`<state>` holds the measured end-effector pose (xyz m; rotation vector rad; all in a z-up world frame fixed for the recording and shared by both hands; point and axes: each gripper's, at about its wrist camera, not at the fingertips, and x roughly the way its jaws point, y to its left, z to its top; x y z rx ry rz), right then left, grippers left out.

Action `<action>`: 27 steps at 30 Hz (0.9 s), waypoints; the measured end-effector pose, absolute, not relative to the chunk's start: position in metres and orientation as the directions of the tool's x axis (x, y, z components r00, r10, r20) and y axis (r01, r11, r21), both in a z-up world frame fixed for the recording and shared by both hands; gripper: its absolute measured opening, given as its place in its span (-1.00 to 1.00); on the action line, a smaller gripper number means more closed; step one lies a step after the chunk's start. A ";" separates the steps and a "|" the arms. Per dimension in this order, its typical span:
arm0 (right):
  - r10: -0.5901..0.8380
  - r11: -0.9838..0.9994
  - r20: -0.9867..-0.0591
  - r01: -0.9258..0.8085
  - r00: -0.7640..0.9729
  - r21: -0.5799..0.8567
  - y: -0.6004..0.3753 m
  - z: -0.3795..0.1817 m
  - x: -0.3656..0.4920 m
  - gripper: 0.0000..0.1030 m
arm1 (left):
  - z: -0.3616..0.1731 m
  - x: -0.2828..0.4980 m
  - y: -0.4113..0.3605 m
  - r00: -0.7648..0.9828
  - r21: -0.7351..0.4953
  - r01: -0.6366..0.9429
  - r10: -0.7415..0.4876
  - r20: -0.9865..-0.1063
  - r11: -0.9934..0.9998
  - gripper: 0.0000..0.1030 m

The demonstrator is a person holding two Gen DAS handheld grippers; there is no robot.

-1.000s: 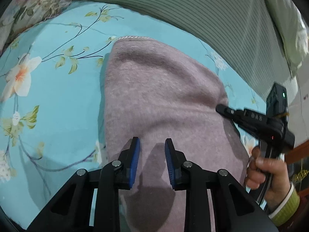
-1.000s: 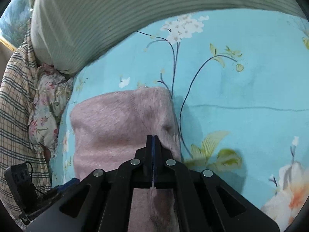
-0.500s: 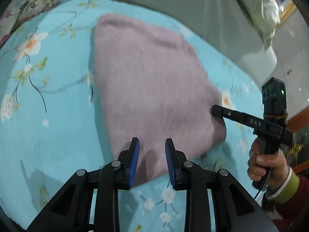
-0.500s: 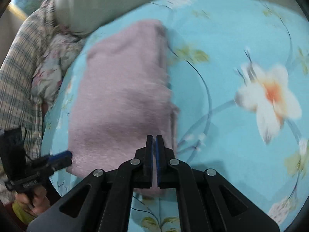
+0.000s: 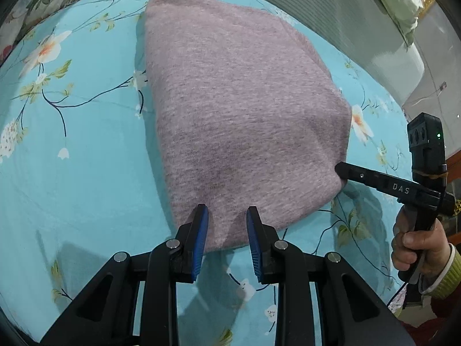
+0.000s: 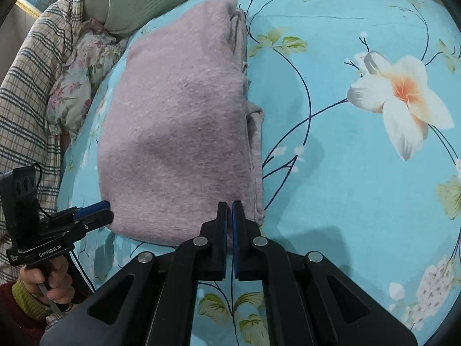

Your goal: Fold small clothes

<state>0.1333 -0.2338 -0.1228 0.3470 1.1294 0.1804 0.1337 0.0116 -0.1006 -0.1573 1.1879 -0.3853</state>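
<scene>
Underneath, turquoise floral bedsheet [image 5: 86, 173]; left tongs [image 5: 227, 216] apart, right tongs [image 6: 229, 206] seemingly closed, both empty.

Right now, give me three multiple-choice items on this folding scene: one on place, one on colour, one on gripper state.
1. The folded garment lies on: A a floral bedsheet; B a wooden floor; C a chair.
2. The garment is: A green; B pinkish mauve; C black.
3. The right gripper is: A wide open; B out of view; C shut with nothing between its fingers.

A: turquoise flowered sheet surrounds it. B: fuzzy mauve knit. C: its fingers nearly meet at the garment's near edge, gap bare.
</scene>
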 end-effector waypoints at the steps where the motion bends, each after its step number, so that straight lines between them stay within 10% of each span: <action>1: 0.310 0.934 -0.852 0.031 0.421 0.356 -0.234 -0.124 0.133 -0.95 | -0.101 0.133 0.010 0.320 -0.312 0.213 -0.368 -0.873 0.926 -0.46; 19: 0.220 0.954 -0.889 0.100 0.402 0.282 -0.232 -0.126 0.119 -1.00 | -0.103 0.125 -0.001 0.351 -0.250 0.210 -0.311 -0.883 0.945 -0.47; 23: 0.194 0.951 -0.895 0.148 0.402 0.272 -0.236 -0.116 0.097 -0.57 | -0.095 0.115 0.002 0.357 -0.217 0.217 -0.284 -0.890 0.952 -0.44; 27: 0.207 0.947 -0.861 0.127 0.465 0.296 -0.234 -0.095 0.071 -0.41 | -0.087 0.094 0.018 0.387 -0.171 0.176 -0.228 -0.893 0.969 0.01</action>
